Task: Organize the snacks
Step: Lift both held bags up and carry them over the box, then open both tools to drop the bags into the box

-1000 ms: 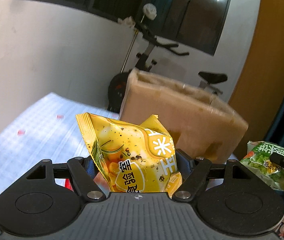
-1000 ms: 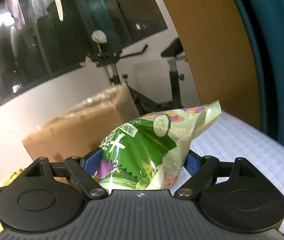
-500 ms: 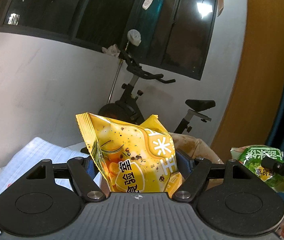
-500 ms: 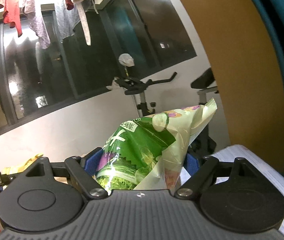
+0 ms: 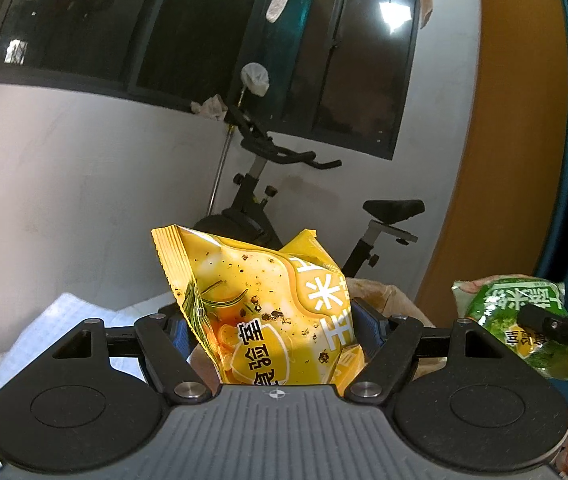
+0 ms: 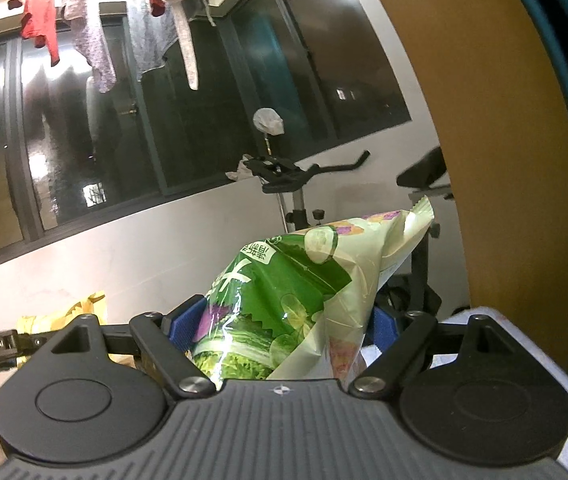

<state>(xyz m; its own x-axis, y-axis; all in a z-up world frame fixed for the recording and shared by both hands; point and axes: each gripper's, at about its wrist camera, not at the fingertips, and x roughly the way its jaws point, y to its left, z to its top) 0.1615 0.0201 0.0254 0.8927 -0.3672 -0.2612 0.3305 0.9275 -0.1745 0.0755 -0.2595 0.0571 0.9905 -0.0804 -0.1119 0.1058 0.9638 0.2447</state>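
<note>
The yellow snack bag (image 5: 268, 312) is gripped between the blue pads of the left gripper (image 5: 274, 330), whose jaws are clenched on its lower part; the bag stands upright, its crimped top edge up and to the left. The green snack bag (image 6: 284, 308) is gripped the same way by the right gripper (image 6: 284, 332), its pale sealed end tilted up to the right.

Compared with one second ago, both views have been lifted. The cardboard box (image 5: 388, 300), which then filled the middle of the left view behind the yellow bag, is now seen only as a rim just behind and right of that bag. In the right view the box is no longer seen at all. The exercise bike (image 5: 268, 184), earlier half hidden above the box, is now seen almost whole behind it, with hanging laundry (image 6: 92, 36) and dark windows above. Less of the blue checked cloth on the desk (image 5: 44, 332) is visible, left of the box. The hold on each bag is unchanged.

In the left view the green bag appears right of the box; in the right view the yellow bag's top shows at far left.
</note>
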